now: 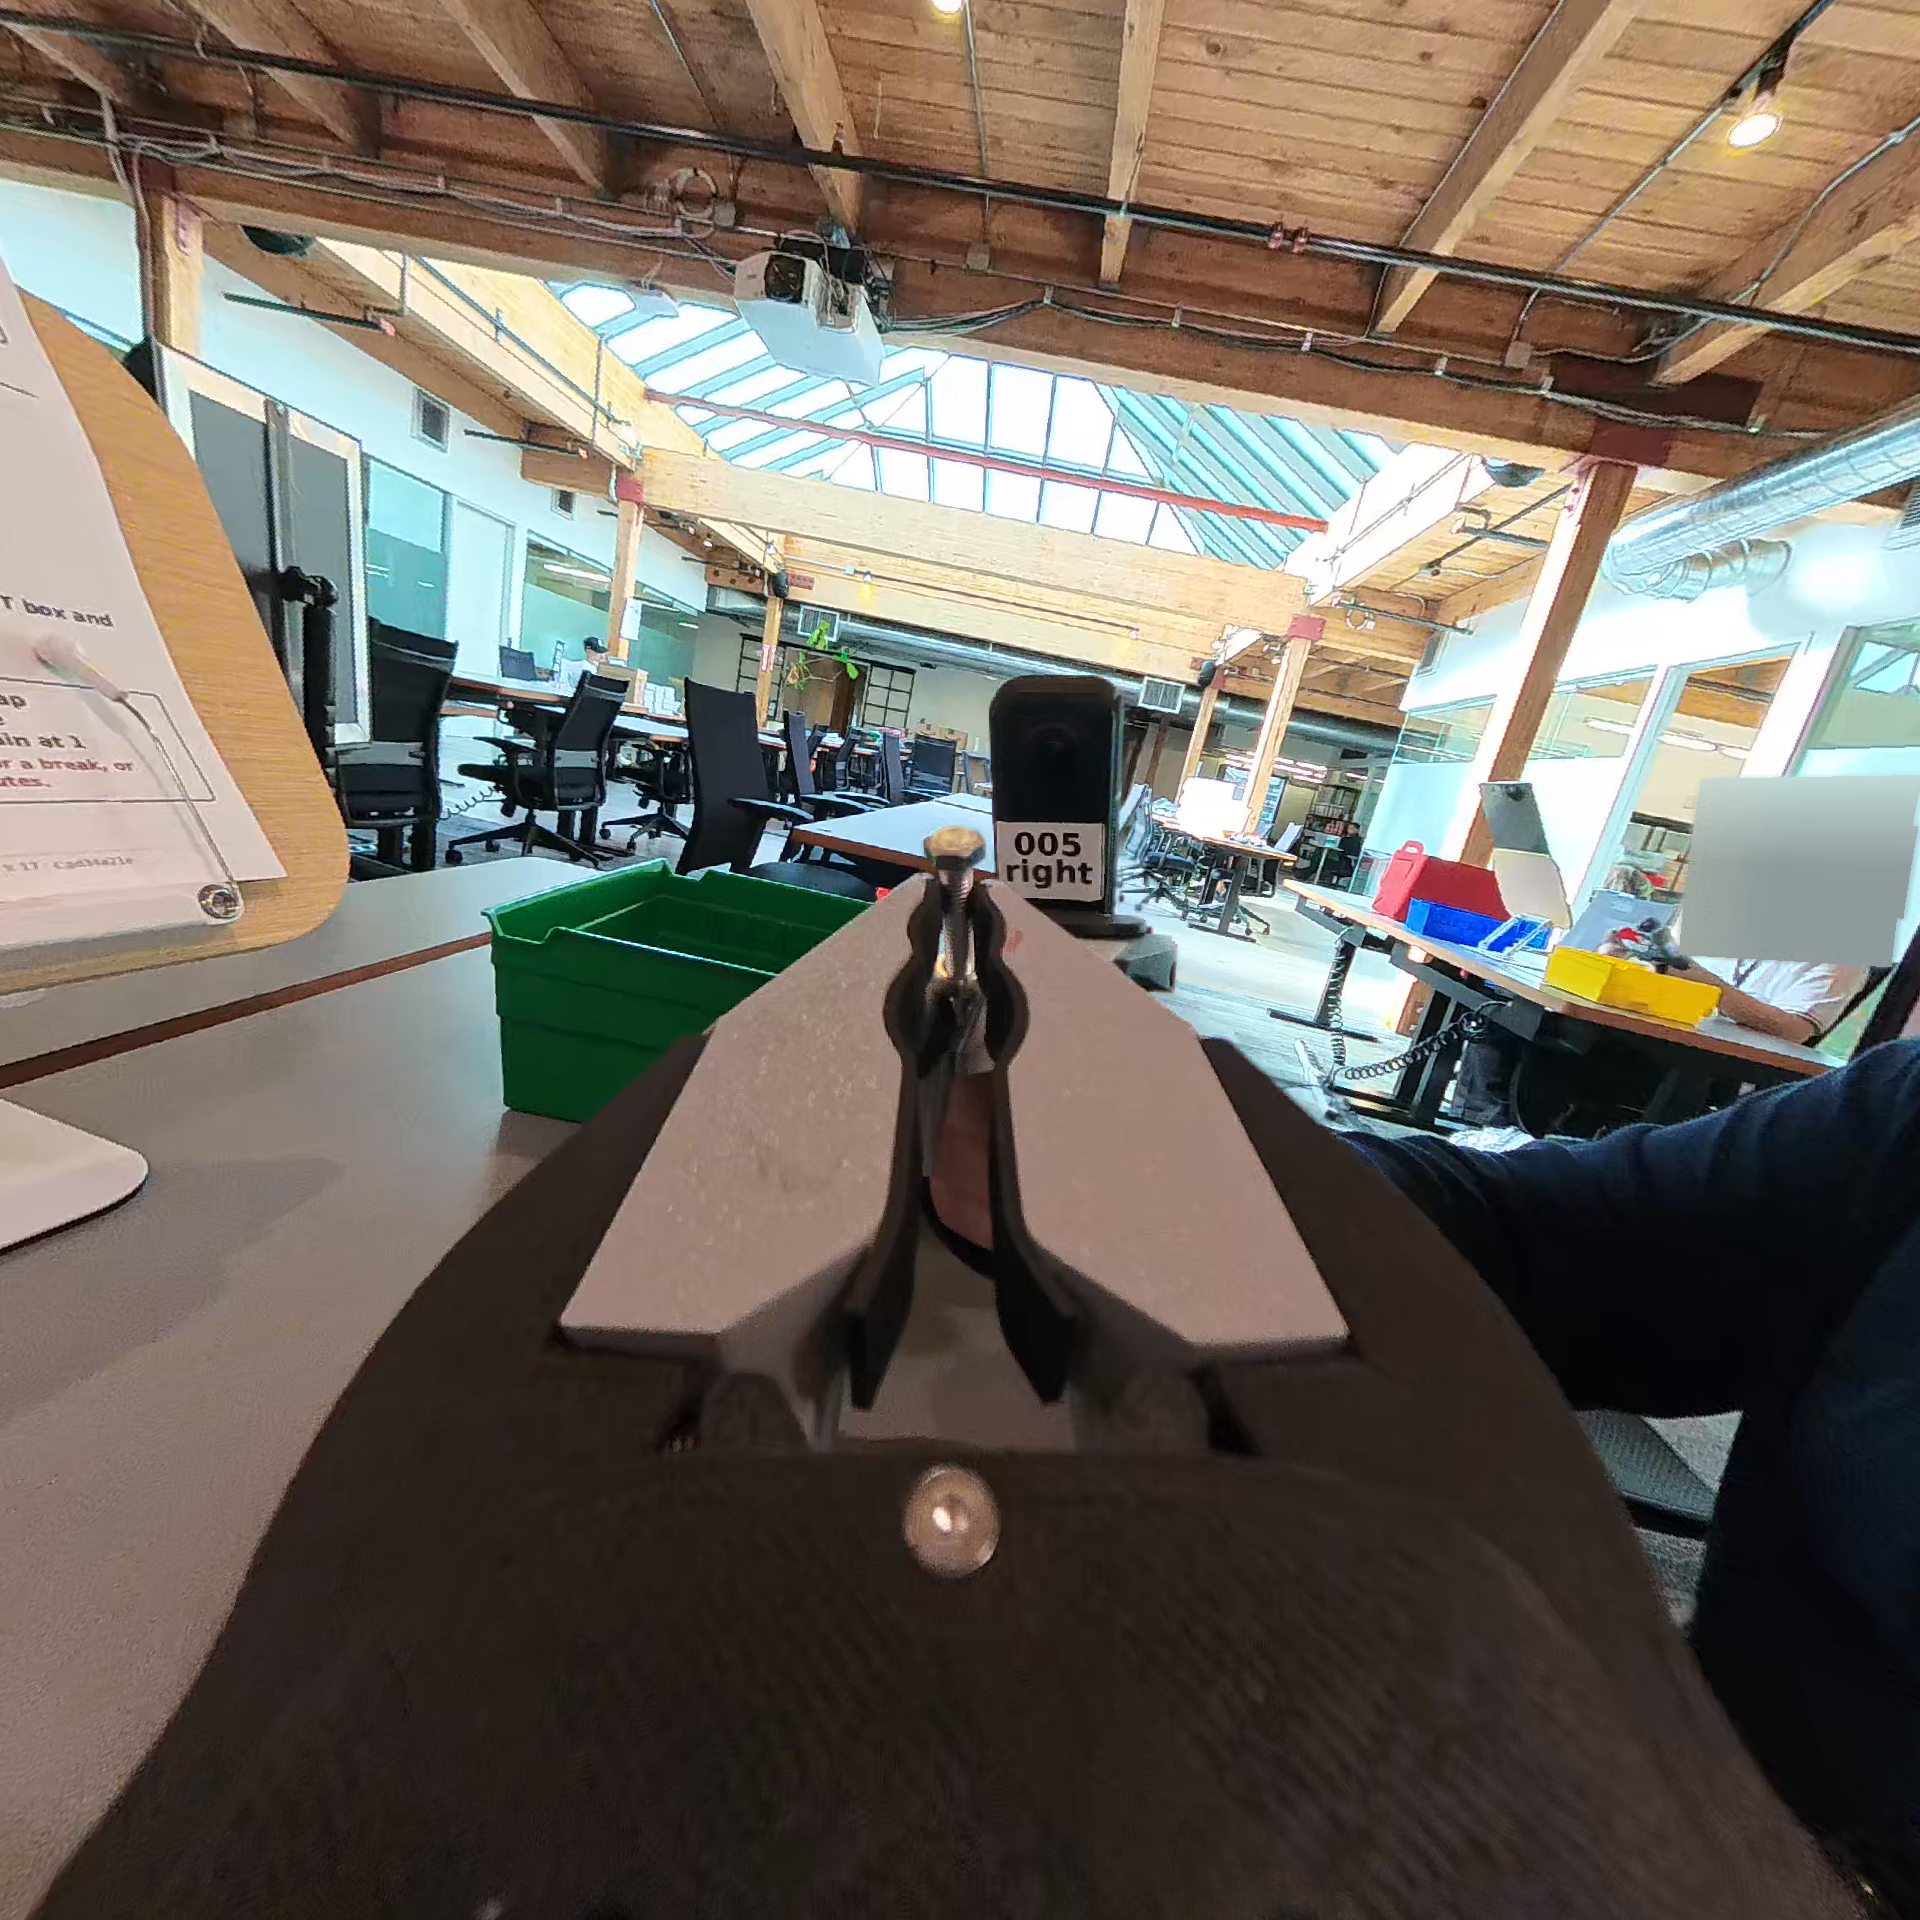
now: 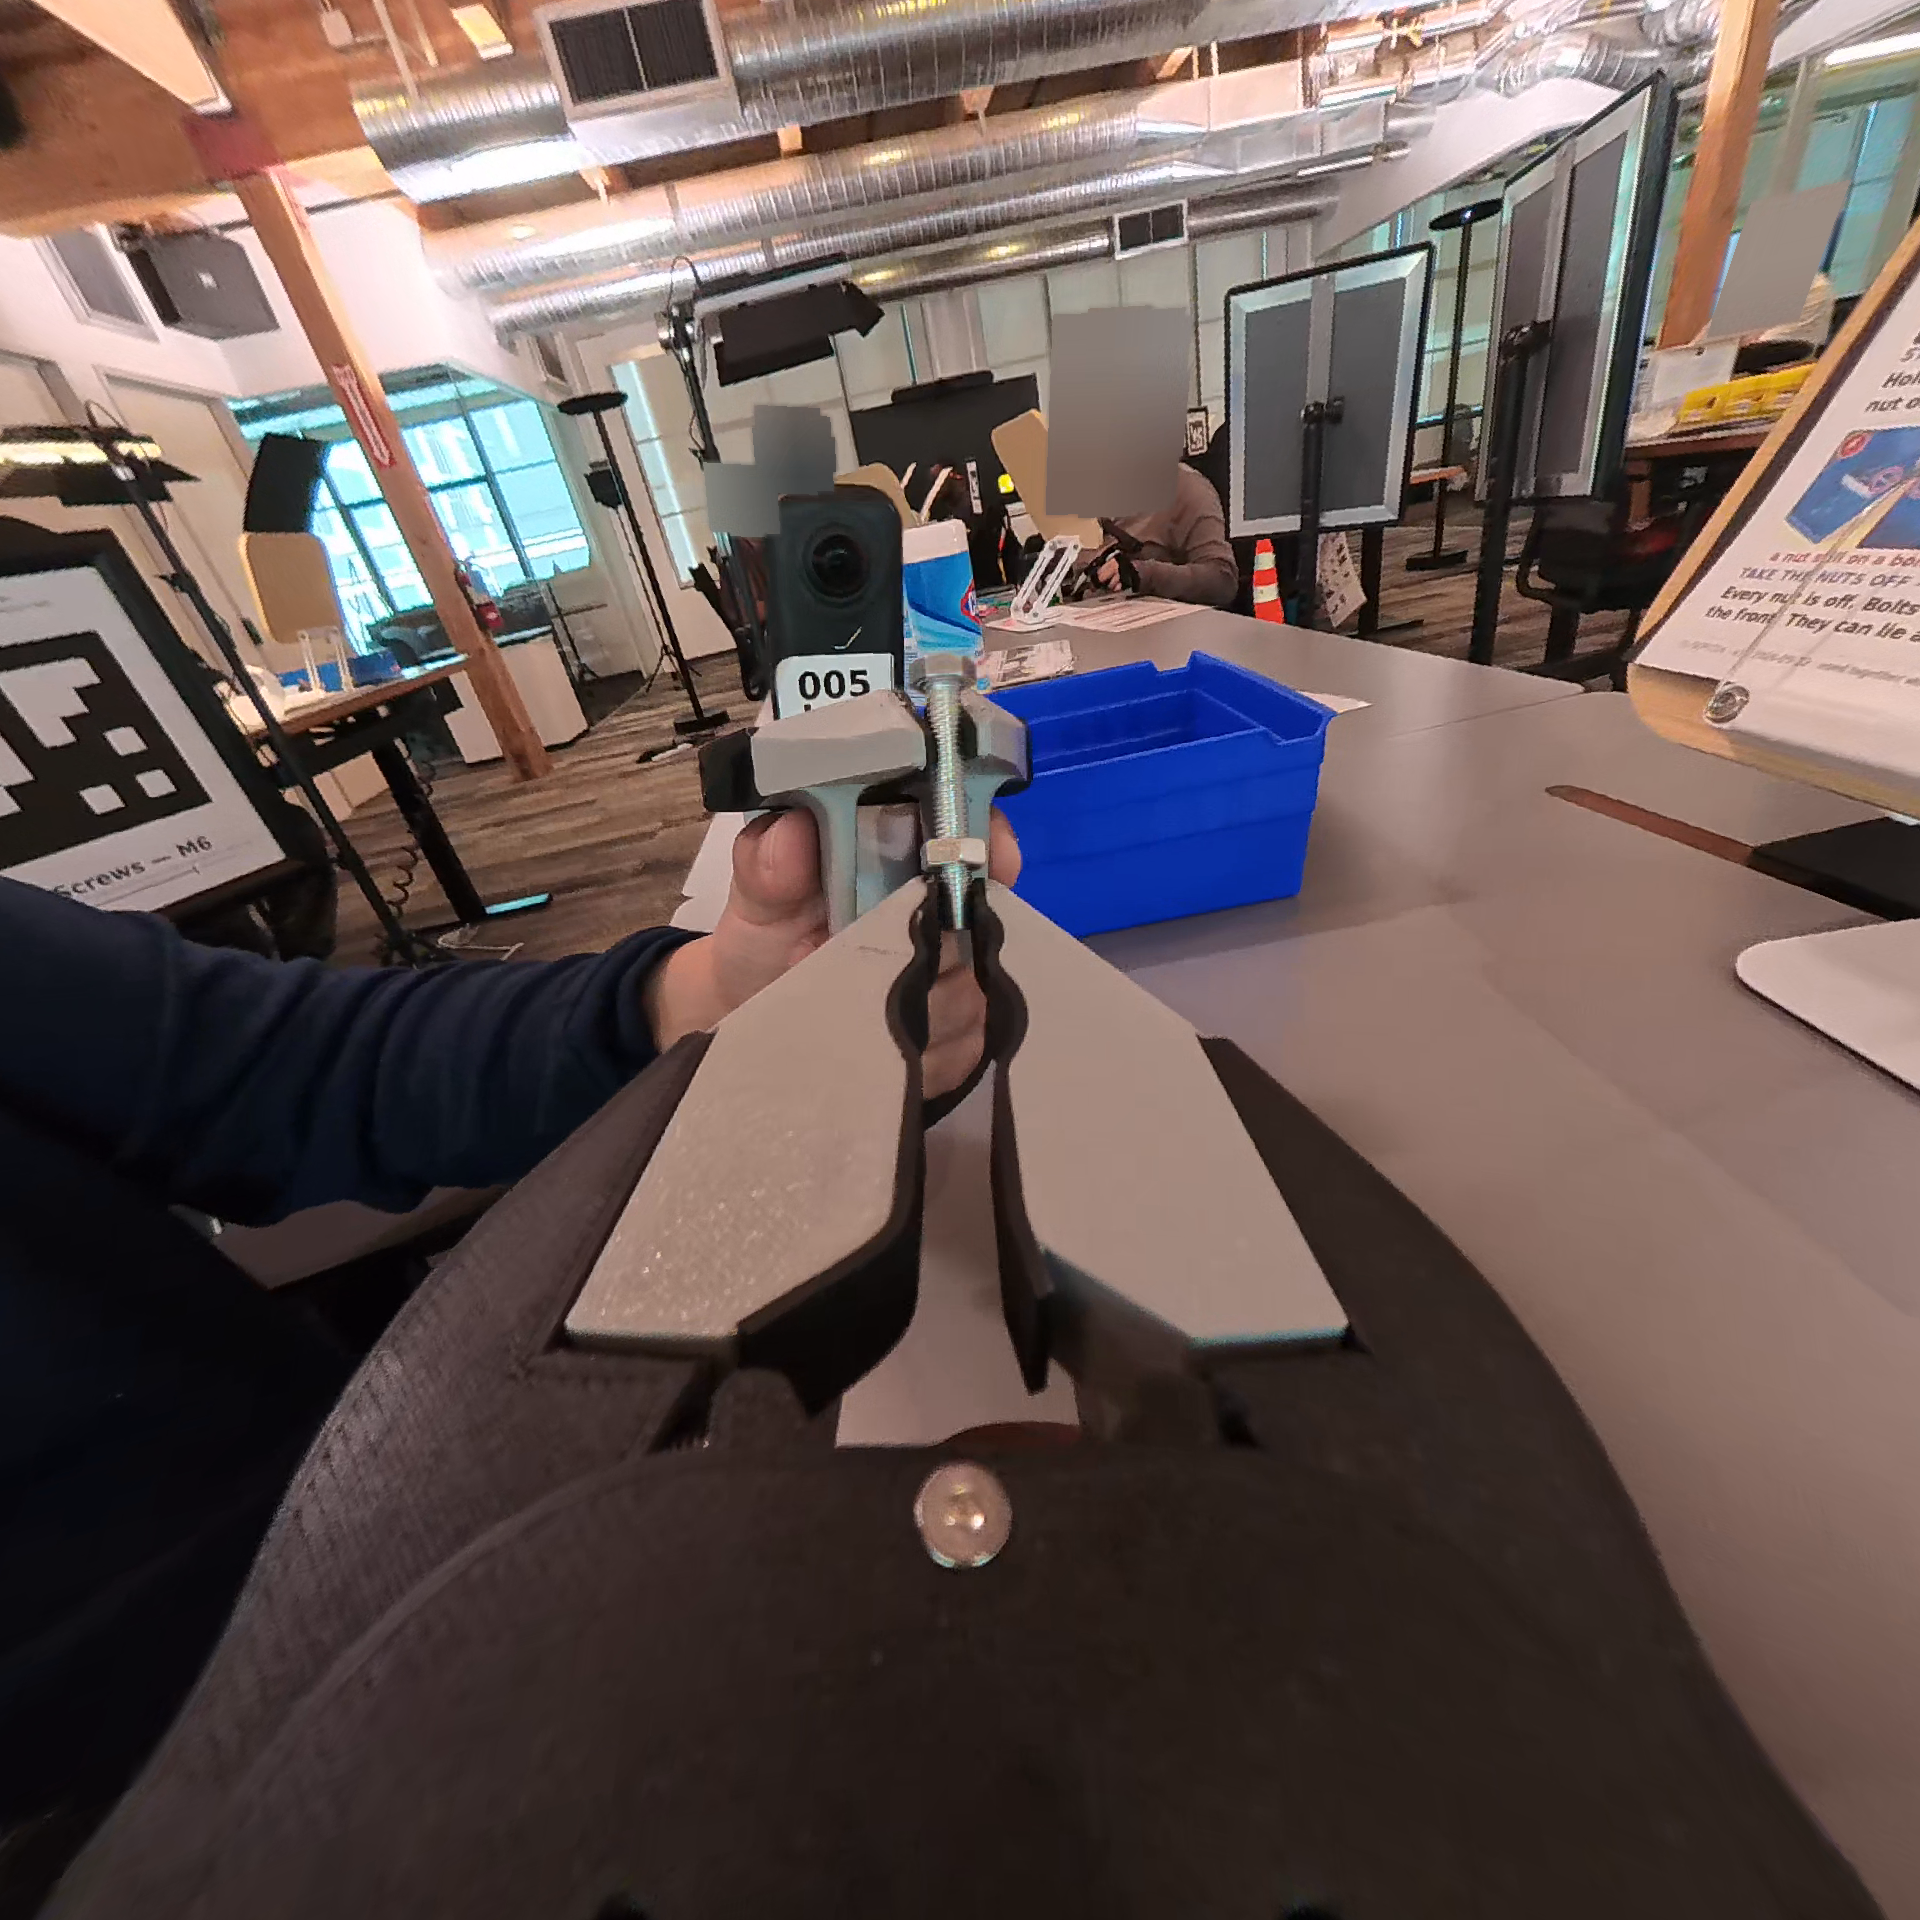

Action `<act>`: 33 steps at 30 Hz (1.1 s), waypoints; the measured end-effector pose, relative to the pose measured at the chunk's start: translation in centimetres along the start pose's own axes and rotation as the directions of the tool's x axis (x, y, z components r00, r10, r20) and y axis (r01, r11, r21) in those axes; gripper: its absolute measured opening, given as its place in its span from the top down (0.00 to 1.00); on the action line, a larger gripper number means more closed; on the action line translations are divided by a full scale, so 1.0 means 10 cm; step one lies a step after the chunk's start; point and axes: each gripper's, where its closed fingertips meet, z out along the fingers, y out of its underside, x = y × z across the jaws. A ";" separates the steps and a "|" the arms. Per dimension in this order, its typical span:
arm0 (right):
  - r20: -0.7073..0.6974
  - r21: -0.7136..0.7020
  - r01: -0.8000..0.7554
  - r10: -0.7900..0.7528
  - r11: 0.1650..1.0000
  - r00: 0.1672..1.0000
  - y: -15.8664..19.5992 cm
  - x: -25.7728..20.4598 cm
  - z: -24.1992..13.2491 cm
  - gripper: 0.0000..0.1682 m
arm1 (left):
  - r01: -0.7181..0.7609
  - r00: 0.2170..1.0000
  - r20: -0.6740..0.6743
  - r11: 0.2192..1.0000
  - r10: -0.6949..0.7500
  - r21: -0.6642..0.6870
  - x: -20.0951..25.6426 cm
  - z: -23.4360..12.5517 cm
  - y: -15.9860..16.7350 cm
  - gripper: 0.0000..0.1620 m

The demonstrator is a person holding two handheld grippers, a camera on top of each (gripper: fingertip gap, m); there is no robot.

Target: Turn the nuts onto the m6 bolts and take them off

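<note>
Evidently the job is midway: the nut (image 2: 954,855) sits part-way along the bolt (image 2: 948,774), near its lower end, so it must either be spun off or run further up. The left gripper (image 1: 954,914) is clamped on the bolt's shank, held upright above the grey table (image 2: 1455,1039). The right gripper (image 2: 951,914) is closed on the bolt's tip just below the nut.

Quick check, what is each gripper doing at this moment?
Left gripper: shut on the bolt.
Right gripper: shut on the bolt's lower tip, just below the nut.
</note>
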 end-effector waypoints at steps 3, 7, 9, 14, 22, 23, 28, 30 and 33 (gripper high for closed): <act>0.004 0.013 -0.019 0.019 1.000 1.000 -0.02 0.02 -0.02 0.99 | -0.011 1.000 0.014 1.000 0.011 -0.009 -0.02 -0.01 0.01 0.98; 0.003 0.010 -0.020 0.020 1.000 1.000 -0.02 0.03 -0.03 0.99 | 0.008 1.000 0.002 1.000 -0.008 -0.016 -0.03 -0.02 0.02 0.98; 0.010 0.019 -0.032 0.031 0.999 0.999 -0.03 0.02 -0.04 0.98 | 0.027 1.000 -0.004 1.000 -0.027 -0.011 -0.03 -0.03 0.01 0.98; 0.053 0.070 -0.099 0.096 0.993 0.994 -0.11 0.02 -0.08 0.97 | 0.052 0.999 -0.011 0.999 -0.052 0.002 -0.05 -0.05 -0.02 0.98; 0.067 0.076 -0.115 0.110 0.990 0.992 -0.12 0.01 -0.09 0.97 | 0.071 0.997 -0.023 0.997 -0.070 0.017 -0.04 -0.05 -0.03 0.98; 0.060 0.069 -0.107 0.103 0.992 0.993 -0.12 0.01 -0.09 0.97 | 0.072 0.997 -0.021 0.997 -0.071 0.013 -0.05 -0.05 -0.02 0.98; 0.042 0.028 -0.109 0.108 0.994 0.993 -0.05 0.04 -0.08 0.98 | 0.070 0.998 0.000 0.997 -0.070 -0.042 -0.10 -0.08 0.04 0.97; 0.042 0.019 -0.124 0.123 0.992 0.992 -0.04 0.06 -0.08 0.98 | 0.067 0.998 0.014 0.995 -0.066 -0.070 -0.14 -0.10 0.06 0.96; 0.034 0.000 -0.137 0.137 0.991 0.990 -0.01 0.08 -0.09 0.98 | 0.079 0.997 0.034 0.993 -0.076 -0.093 -0.20 -0.12 0.11 0.94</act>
